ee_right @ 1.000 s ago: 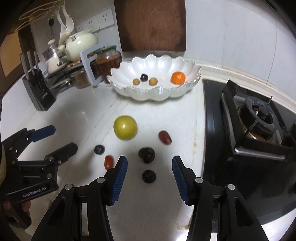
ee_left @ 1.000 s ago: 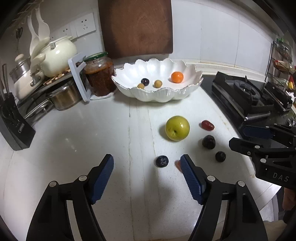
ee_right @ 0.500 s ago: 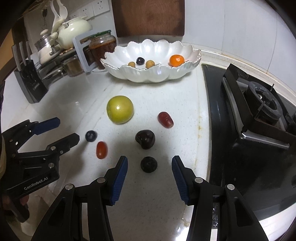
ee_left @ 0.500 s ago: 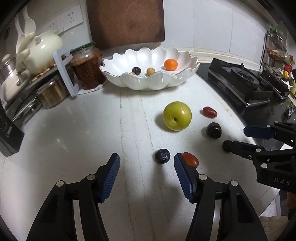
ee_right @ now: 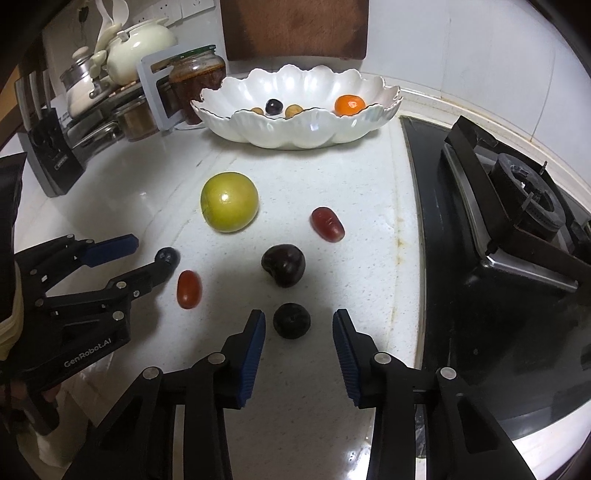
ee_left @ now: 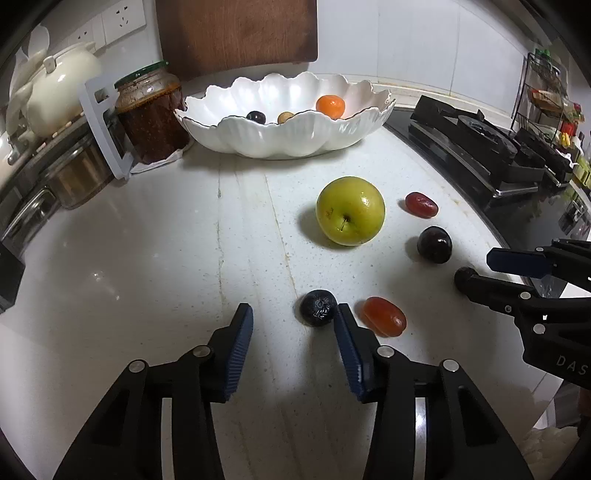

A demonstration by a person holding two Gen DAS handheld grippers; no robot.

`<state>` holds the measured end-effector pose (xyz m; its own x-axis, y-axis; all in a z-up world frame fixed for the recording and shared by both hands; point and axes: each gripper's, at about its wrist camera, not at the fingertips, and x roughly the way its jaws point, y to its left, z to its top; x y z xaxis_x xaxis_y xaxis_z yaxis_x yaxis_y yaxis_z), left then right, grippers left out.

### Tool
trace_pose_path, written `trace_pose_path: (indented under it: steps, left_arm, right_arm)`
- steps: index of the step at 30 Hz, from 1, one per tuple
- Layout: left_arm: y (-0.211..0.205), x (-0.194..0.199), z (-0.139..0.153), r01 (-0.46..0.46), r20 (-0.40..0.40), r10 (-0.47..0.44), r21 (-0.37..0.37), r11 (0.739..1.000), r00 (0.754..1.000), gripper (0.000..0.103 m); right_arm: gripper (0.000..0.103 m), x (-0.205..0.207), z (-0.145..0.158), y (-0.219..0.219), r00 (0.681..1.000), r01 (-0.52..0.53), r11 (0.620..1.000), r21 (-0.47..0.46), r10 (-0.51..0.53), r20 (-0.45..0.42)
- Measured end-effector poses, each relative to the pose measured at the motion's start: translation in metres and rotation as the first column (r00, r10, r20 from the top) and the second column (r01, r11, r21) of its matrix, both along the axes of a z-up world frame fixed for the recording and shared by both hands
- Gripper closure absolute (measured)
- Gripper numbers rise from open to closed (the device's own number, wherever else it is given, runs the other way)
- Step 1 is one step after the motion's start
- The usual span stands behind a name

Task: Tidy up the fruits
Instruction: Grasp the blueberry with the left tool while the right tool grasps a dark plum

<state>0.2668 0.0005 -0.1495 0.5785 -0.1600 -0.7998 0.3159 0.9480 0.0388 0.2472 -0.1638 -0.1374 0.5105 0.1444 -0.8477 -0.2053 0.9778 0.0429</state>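
Observation:
On the white counter, my left gripper (ee_left: 293,317) stands low with its jaws closing around a blueberry (ee_left: 317,312). The berry sits by the right finger, clear of the left pad. My right gripper (ee_right: 299,321) is also closing, with a small dark fruit (ee_right: 291,320) between its pads and gaps on both sides. Loose nearby lie a green apple (ee_left: 350,210), a red grape (ee_left: 421,204), a dark cherry (ee_left: 434,244) and a cherry tomato (ee_left: 384,316). At the back stands a white scalloped bowl (ee_left: 288,136) holding an orange (ee_left: 330,106) and small fruits.
A gas stove (ee_right: 498,221) fills the counter's right side. A jar of red sauce (ee_left: 151,114), pots, a cream kettle (ee_right: 140,48) and a knife block (ee_right: 51,162) crowd the back left. A wooden board (ee_left: 236,33) leans on the wall behind the bowl.
Both grippers have sunk toward the counter and their jaws have narrowed. The blueberry now lies between the left jaws, and the small dark fruit sits deeper between the right ones.

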Motion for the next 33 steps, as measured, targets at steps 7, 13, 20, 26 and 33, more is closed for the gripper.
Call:
trace_pose_path:
  steps: [7,13,20,26,33]
  left_arm:
    - [-0.004,0.003,-0.001,0.01,-0.004,-0.01,-0.021,1.0,1.0,0.068]
    - [-0.006,0.005,-0.005,0.013,-0.024,-0.013,-0.035,0.999,1.0,0.076]
    - [-0.005,0.005,-0.004,-0.005,-0.022,0.004,-0.036,0.999,1.0,0.081]
    - [-0.004,0.001,0.002,-0.022,-0.011,0.021,-0.042,0.999,1.0,0.081]
    - [-0.004,-0.003,0.013,-0.038,0.016,0.039,-0.046,0.998,0.999,0.081]
  right_arm:
    - [0.07,0.001,-0.003,0.0,1.0,-0.006,1.0,0.019,0.006,-0.012]
    - [0.072,0.004,-0.005,0.002,1.0,-0.021,0.999,0.037,0.022,-0.019]
    - [0.079,0.006,-0.006,0.003,1.0,-0.025,0.998,0.05,0.026,-0.015]
    - [0.079,0.005,-0.002,0.003,0.999,-0.037,0.998,0.059,0.037,0.0]
    - [0.079,0.004,0.004,0.001,0.999,-0.044,0.997,0.069,0.043,0.02]
